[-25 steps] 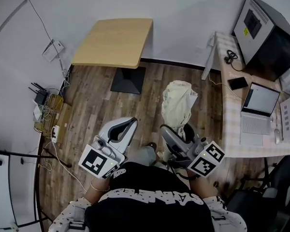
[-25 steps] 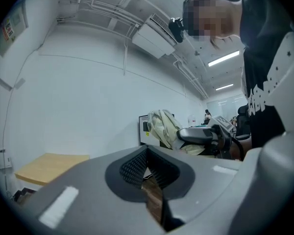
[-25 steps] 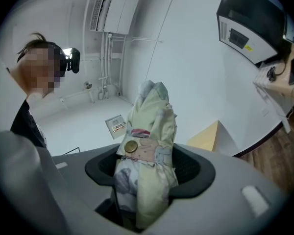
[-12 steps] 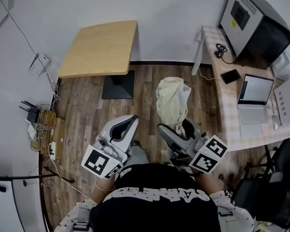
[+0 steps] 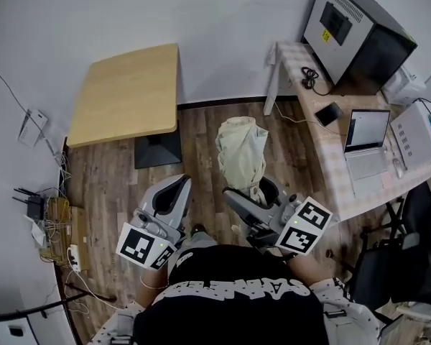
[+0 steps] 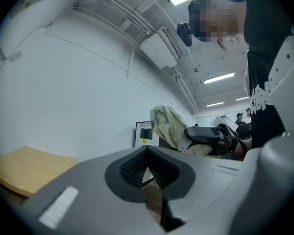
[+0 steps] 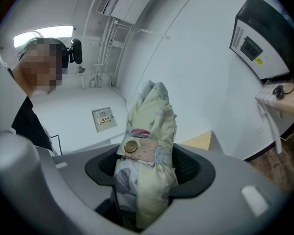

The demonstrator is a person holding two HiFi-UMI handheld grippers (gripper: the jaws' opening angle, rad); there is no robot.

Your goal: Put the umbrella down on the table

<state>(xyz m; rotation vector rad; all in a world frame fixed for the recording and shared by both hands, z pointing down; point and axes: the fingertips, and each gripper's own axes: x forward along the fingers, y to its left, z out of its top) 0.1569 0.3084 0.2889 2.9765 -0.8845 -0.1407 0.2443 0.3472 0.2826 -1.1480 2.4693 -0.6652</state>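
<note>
The wood-plank floor [image 5: 198, 136] carries two tables. At far left stands a wooden table [image 5: 126, 92], its square light top set on a black pedestal base [image 5: 158, 149]. At right, a desk [image 5: 329, 169] with a checked cover holds, from far to near, a black cabinet [image 5: 355, 31], a coiled cable [image 5: 310, 74], a phone [image 5: 328, 113] and an open laptop [image 5: 366, 139] (screen lit). On the floor at near left lie a router [image 5: 34, 205] and a power strip [image 5: 72, 254] among loose cables.
</note>
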